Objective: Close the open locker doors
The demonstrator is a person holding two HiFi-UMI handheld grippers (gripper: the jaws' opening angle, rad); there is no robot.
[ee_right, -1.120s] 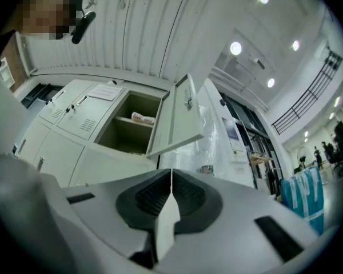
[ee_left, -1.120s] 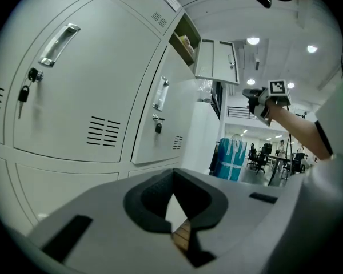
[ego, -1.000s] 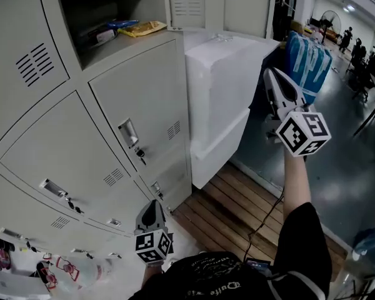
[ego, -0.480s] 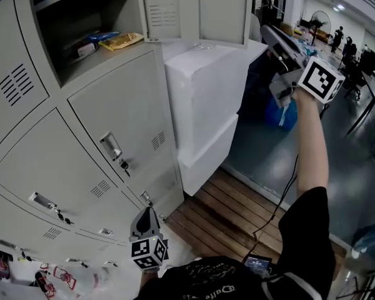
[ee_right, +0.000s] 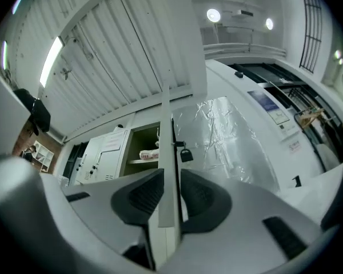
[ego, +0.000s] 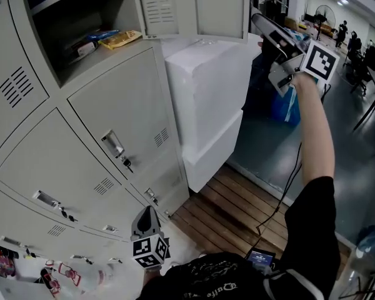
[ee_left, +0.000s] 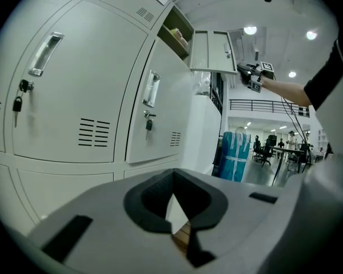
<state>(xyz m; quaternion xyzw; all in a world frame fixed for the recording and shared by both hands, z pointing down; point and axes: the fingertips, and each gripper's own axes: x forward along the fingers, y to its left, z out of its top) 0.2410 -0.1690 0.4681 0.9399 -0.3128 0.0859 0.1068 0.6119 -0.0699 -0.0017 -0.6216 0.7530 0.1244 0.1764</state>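
While your left gripper (ego: 147,210) hangs low, well below the open locker door (ego: 200,8), its jaws are pressed together on nothing, so it has no part in this step. Between it and that door run closed doors (ego: 131,105) of smooth grey painted sheet steel. Each has louvred vent slots and a bright metal handle (ego: 112,144), with a key (ego: 126,162) hanging beneath.

Below the open door stands a white, square-cornered block (ego: 206,86), its top under crinkled clear film. Up at the door's free edge, your right gripper (ego: 257,20) has its dark, rubbery-looking pads (ee_right: 142,197) closed narrowly on the thin sheet-metal edge. A small padlock (ee_right: 186,154) hangs from the door just beyond the jaws.

The step in hand, I judge, is swinging this door shut. The next move calls for a steady arc toward the compartment — follow the hinge's curve rather than pushing straight, since the thin panel could twist or slip in the pads. Let go before the edge meets the frame.

Left of the door, the open compartment (ego: 97,8) is a dark, boxy recess, and on its floor lie flat, glossy snack packets (ego: 120,39).
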